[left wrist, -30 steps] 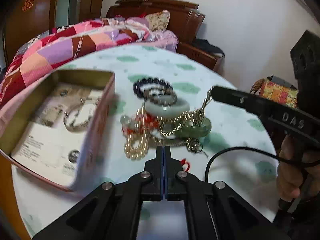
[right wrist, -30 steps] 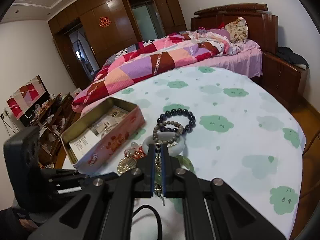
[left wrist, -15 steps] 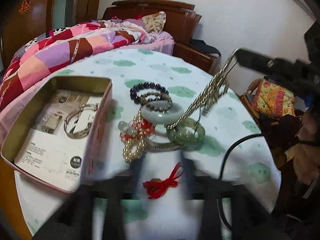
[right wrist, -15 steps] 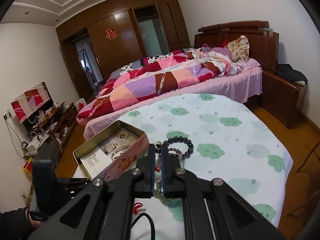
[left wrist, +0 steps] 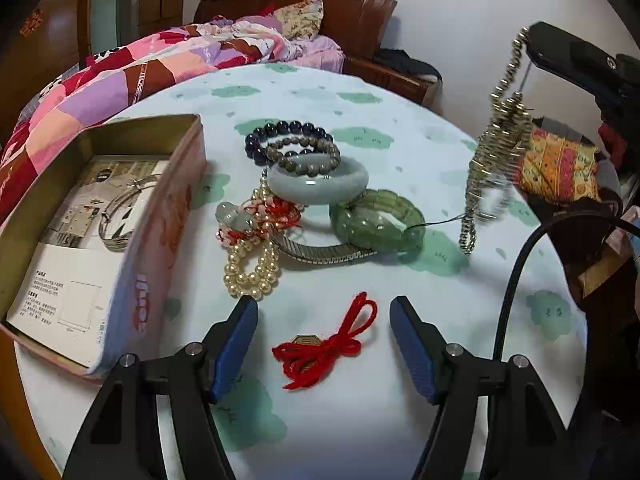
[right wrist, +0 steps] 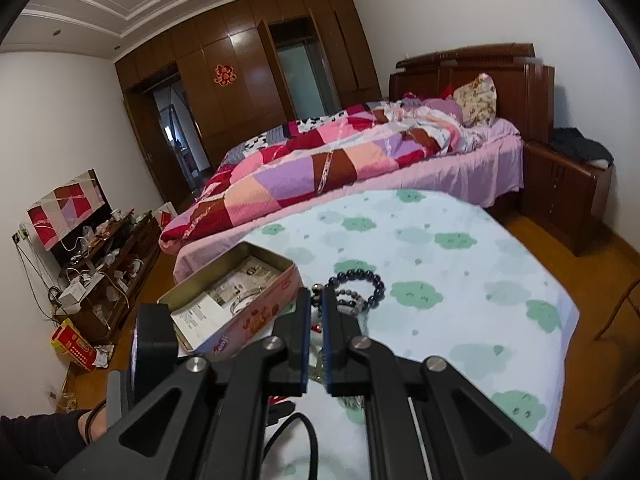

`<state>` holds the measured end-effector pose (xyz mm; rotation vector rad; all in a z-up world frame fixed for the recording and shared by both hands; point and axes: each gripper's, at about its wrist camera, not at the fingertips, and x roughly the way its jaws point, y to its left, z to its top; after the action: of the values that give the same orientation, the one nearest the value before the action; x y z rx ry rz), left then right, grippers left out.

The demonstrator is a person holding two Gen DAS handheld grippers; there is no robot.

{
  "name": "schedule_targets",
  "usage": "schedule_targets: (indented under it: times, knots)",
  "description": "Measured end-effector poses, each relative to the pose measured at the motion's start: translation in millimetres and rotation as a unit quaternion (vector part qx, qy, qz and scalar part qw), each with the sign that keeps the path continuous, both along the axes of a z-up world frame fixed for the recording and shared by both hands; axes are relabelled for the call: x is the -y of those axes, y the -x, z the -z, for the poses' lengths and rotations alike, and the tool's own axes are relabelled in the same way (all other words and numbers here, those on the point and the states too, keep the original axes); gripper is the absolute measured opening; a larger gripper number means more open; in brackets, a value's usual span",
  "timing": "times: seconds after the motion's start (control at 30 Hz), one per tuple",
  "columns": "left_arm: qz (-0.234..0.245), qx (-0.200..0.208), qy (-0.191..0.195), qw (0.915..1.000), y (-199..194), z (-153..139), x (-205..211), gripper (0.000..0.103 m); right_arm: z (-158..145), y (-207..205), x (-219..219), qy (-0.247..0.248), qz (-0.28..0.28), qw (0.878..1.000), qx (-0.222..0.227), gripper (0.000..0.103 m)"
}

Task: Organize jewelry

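Note:
A pile of jewelry lies mid-table: dark bead bracelets [left wrist: 289, 140], a pale jade bangle [left wrist: 318, 182], a green stone bracelet [left wrist: 376, 220], a pearl strand [left wrist: 250, 268] and a metal watch band [left wrist: 320, 254]. A red cord charm [left wrist: 328, 346] lies between the fingers of my open left gripper [left wrist: 324, 320]. My right gripper [left wrist: 532, 40] is shut on a gold bead chain [left wrist: 496, 136] and holds it hanging above the table at the right. In the right wrist view the gripper [right wrist: 316, 304] is shut. An open pink tin [left wrist: 100, 216] at the left holds a silver bangle [left wrist: 120, 216].
The round table [left wrist: 400, 420] has a white cloth with green clouds. A bed with a patchwork quilt [right wrist: 340, 160] stands behind it. A black cable [left wrist: 516, 272] hangs at the right. A wooden nightstand [right wrist: 568, 196] stands beside the bed.
My left gripper opened and now frames the red cord charm. My right gripper rose, lifting the gold chain clear of the pile.

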<state>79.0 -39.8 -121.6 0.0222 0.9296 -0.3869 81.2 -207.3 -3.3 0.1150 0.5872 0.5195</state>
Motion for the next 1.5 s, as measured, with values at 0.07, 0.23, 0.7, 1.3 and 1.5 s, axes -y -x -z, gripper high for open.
schedule_targets:
  times: [0.07, 0.23, 0.7, 1.3, 1.5]
  knots:
    - [0.010, 0.001, -0.006, 0.9999, 1.0, 1.2, 2.8, 0.015, 4.8, -1.2, -2.3, 0.001, -0.002, 1.000, -0.005, 0.007]
    - [0.008, 0.016, 0.006, 0.9998, 7.7, -12.3, -5.2, 0.000, 5.1, -0.3, -7.1, 0.002, -0.008, 1.000, -0.009, 0.007]
    - [-0.117, 0.140, 0.030, 0.9828, -16.2, -117.0, -114.1, 0.000, -54.5, -16.1, -67.7, 0.032, -0.066, 0.996, 0.057, 0.007]
    - [-0.182, 0.120, 0.024, 0.9757, -48.3, -94.6, -161.2, 0.000, -57.6, -32.6, -153.4, 0.065, -0.133, 0.987, 0.064, 0.007]
    - [-0.187, 0.118, 0.023, 0.9750, -50.5, -91.8, -165.7, 0.000, -50.0, -36.3, -165.3, 0.071, -0.143, 0.986, 0.055, 0.007]
